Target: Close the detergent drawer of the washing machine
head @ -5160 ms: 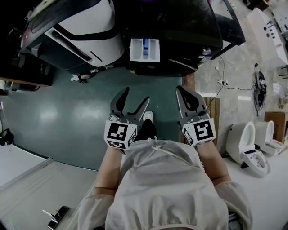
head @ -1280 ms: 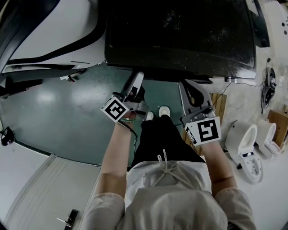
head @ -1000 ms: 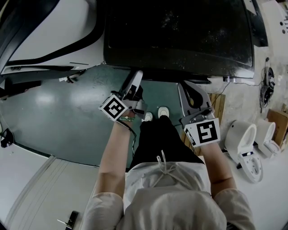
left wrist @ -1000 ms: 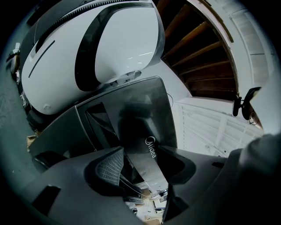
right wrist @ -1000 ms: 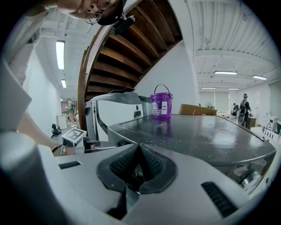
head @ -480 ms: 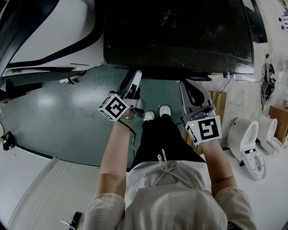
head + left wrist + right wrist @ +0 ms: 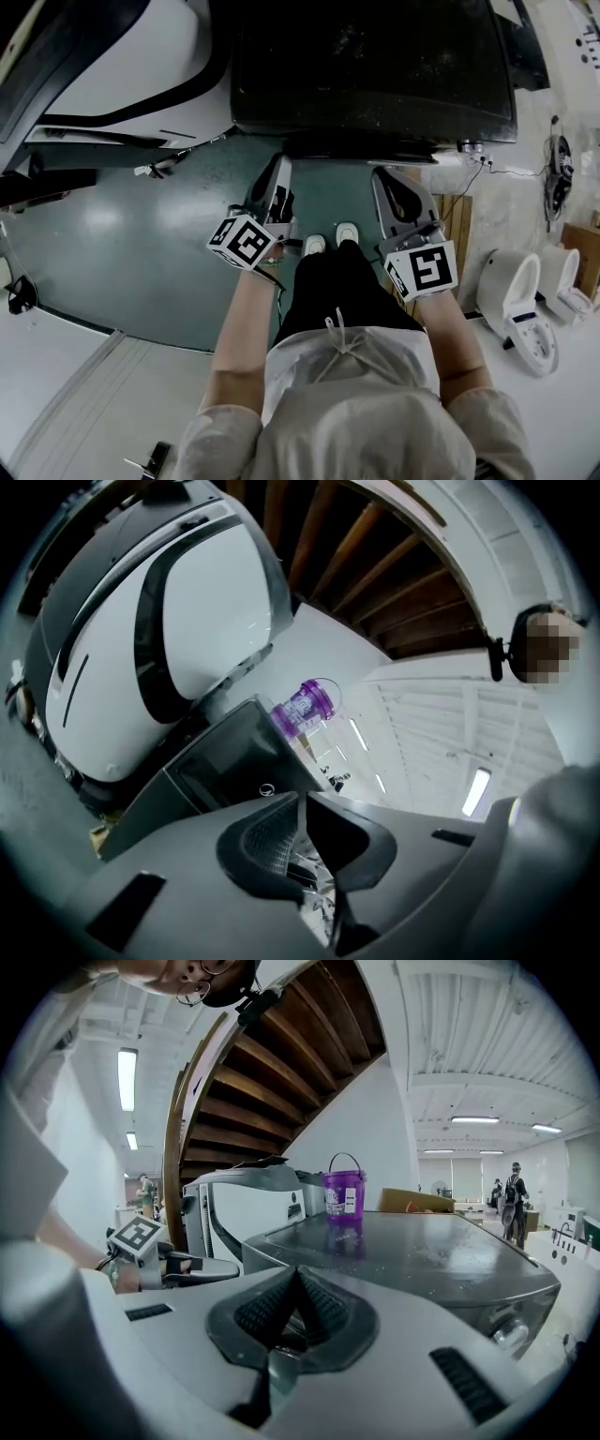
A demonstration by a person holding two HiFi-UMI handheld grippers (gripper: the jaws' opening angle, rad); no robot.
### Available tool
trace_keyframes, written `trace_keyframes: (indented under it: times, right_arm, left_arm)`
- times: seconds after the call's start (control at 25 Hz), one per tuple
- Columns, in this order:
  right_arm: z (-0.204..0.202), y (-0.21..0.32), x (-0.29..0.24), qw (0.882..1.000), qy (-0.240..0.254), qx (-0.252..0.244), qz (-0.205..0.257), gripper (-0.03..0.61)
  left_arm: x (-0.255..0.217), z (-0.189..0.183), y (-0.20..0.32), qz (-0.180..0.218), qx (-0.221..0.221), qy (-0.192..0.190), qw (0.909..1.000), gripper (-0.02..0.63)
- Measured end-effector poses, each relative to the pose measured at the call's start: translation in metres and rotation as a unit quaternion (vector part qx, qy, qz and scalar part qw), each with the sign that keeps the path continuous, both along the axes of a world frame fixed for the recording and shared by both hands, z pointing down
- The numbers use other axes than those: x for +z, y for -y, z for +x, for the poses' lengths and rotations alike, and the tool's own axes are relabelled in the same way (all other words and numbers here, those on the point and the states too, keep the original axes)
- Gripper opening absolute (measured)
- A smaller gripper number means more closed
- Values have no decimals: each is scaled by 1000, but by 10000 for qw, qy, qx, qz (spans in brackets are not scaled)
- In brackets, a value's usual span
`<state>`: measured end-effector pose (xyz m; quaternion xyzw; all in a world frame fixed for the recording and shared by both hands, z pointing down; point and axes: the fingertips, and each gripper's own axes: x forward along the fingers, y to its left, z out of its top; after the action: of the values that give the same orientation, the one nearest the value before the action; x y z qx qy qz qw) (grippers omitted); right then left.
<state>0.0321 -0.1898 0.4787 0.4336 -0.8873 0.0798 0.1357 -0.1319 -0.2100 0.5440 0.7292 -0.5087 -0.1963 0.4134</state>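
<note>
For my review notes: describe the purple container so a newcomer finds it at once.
Find the dark grey washing machine beside the white machine. On its flat top stands the purple bucket. It is the only brightly coloured thing there, with a thin handle arched over it and a pale label.

Dim, fisheye-warped views; ceiling strip lights [image 7: 127, 1077] glare, edges vignetted.

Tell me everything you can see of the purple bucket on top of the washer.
The purple bucket is a plastic pail, translucent-looking, with a thin handle raised over it and a pale label on its side, print too small to read. It stands upright near the far edge of the dark washing machine top, which reflects it. Nothing else touches it.
</note>
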Motion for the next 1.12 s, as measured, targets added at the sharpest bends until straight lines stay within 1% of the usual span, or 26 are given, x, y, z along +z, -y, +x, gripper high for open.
trace_keyframes:
  times: [0.2, 0.32, 0.48, 0.6, 0.72, 0.8, 0.96, 1.0, 1.12]
  right_arm:
    - [5, -20, -28, 9999, -7, 54, 160, 5]
    - [8, -33, -47, 9996, -1, 74, 273, 5]
    - [12, -47, -75, 9989, 81, 87, 444, 5]
    - [15, -56, -95, 9982, 120, 42, 588, 5]
    - [20, -63, -115, 9975, 156, 75, 680, 5]
    - [24, -65, -127, 9971, 107, 100, 740, 5]
    - [34, -67, -151, 9960, 67, 159, 873, 5]
    - [37, -67, -156, 9955, 60, 176, 924, 5]
    - [44, -67, -167, 9941, -8, 198, 1069, 5]
  left_arm:
    - [-47, 5, -30, 399, 257, 572, 9972, 23]
    - [-81, 8, -48, 694, 437, 1062, 9910, 21]
    - [-137, 15, -66, 1160, 687, 1684, 9764, 21]
    - [-170, 19, -76, 1486, 801, 2147, 9620, 21]
    - [-200, 24, -85, 1665, 852, 2621, 9467, 21]
    - [-219, 28, -90, 1770, 849, 2791, 9400, 21]
    - [-248, 39, -97, 1867, 989, 2874, 9342, 21]
    - [-251, 42, -98, 1901, 1049, 2954, 9304, 21]
    - [-257, 47, -101, 2044, 1137, 3300, 9145, 21]
